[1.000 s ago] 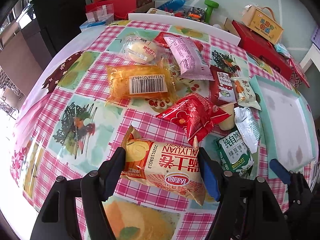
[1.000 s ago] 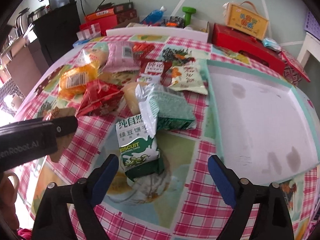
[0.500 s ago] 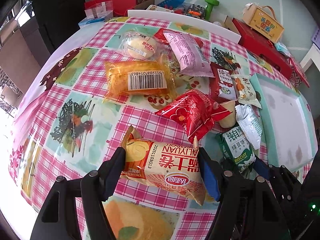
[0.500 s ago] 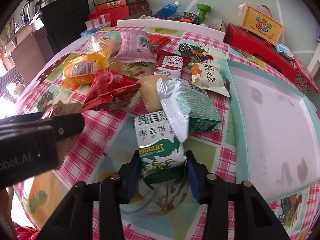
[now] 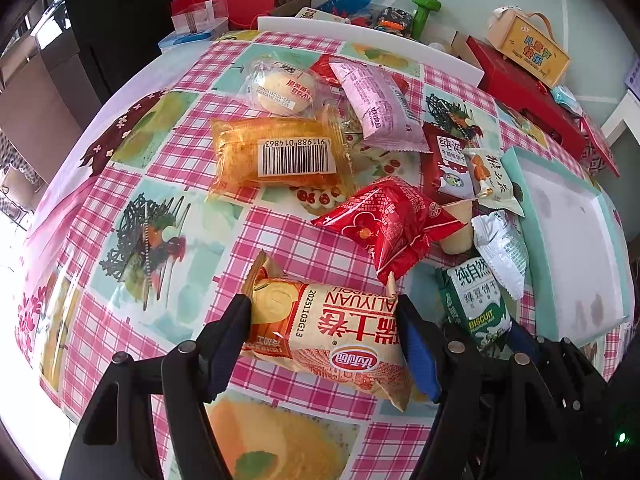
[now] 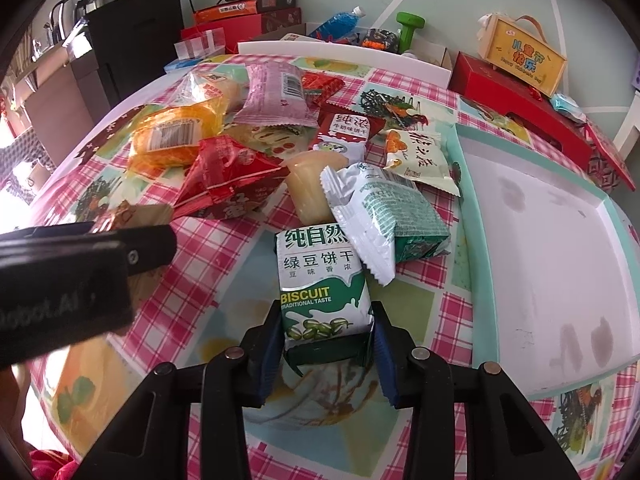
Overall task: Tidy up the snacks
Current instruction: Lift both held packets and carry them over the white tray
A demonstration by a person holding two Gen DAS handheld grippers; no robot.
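Note:
My left gripper is shut on an orange egg-roll snack pack at the near edge of the table. My right gripper is shut on a green and white biscuit pack, which also shows in the left wrist view. A white and green foil pack lies over the biscuit pack's far end. A red pack, an orange barcode pack, a pink pack and a round bun pack lie further back.
A teal-rimmed white tray lies to the right, also in the left wrist view. Red gift boxes, a yellow carry box and a green dumbbell stand behind the checked tablecloth. A black cabinet stands far left.
My right gripper moved forward over the green biscuit pack and shut on it. My left gripper kept its hold on the egg-roll pack and barely moved.

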